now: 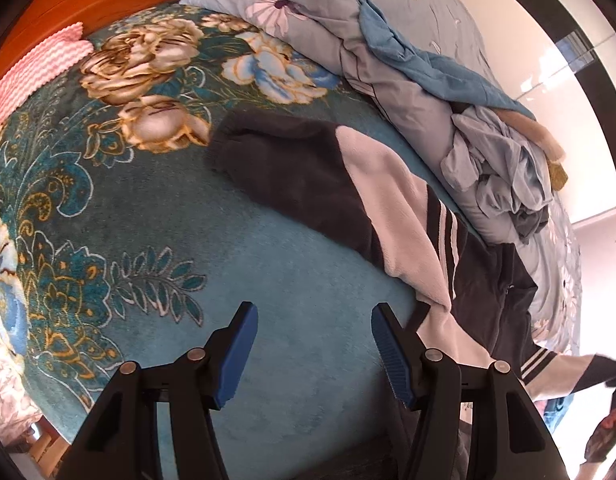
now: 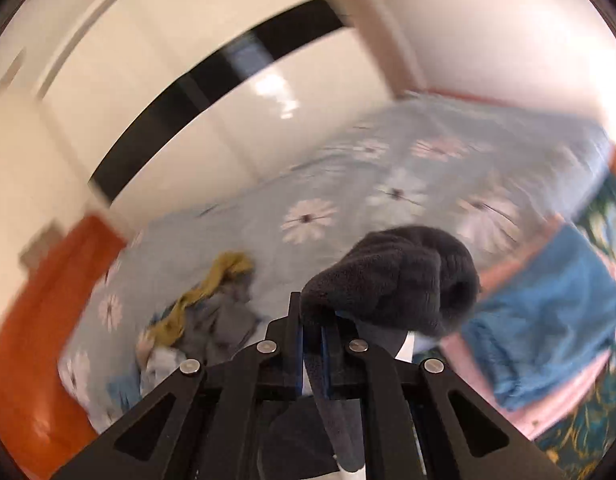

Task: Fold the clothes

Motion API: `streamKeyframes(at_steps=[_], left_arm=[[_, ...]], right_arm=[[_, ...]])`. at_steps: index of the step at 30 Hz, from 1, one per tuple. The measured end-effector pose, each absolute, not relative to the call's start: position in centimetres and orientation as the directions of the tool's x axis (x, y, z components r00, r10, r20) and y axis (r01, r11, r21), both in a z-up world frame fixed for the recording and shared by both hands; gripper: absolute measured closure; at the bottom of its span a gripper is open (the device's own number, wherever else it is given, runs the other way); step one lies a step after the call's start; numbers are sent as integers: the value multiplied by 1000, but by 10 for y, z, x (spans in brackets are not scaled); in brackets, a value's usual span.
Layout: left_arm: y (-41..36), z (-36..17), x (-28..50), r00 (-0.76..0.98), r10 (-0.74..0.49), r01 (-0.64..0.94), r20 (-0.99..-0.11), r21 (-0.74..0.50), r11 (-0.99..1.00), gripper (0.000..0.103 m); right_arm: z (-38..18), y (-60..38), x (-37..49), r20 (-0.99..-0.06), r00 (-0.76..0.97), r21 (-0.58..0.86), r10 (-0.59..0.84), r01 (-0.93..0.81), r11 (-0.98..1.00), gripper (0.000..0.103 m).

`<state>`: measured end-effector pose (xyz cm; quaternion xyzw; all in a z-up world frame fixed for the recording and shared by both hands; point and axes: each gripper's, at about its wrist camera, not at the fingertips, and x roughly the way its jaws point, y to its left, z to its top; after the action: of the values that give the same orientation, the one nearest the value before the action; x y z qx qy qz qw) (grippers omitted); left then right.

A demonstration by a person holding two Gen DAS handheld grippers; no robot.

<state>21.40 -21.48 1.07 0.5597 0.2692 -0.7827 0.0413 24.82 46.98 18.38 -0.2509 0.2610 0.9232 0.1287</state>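
Fleece jacket (image 1: 388,208) on bed; left hand-held gripper (image 1: 314,354) empty, spread; right hand-held gripper (image 2: 313,344) pinching sleeve (image 2: 404,276)

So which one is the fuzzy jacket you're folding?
Find the teal flowered blanket on the bed. The fuzzy jacket lies across it, beside the crumpled grey-blue clothes pile. Only it is dark charcoal fleece with pale panels and white stripes.

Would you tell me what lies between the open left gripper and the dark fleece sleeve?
Only bare teal blanket lies between left gripper and sleeve, in the left wrist view.
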Motion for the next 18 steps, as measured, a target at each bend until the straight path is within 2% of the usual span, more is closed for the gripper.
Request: streamKeyframes(at_steps=[3,5,10,14,18], left_arm=[[-224,10,218,-383,240,377,-892,-388,-841,40],[-233,7,221,-392,228,390,-891,-385,-836,40],[-255,-8,221,-398,235,447,-887,-411,-794,40],[-265,-20,218,-396,241,475,-886,-422,-772,40],[-272,-35,211,-391,248,499,-887,-430,-752,40]], right_arm=[[179,383,211,-556,-831,277,32,-221,-935,96],[161,339,190,-592,-806,234,-17,-152,-960,96],[70,255,142,-753,-652,173,-88,-67,-983,96],[2,205,128,-851,-523,48,-43,5,-999,96],[-40,154,139,-881,-472,-143,36,193,-971,95]])
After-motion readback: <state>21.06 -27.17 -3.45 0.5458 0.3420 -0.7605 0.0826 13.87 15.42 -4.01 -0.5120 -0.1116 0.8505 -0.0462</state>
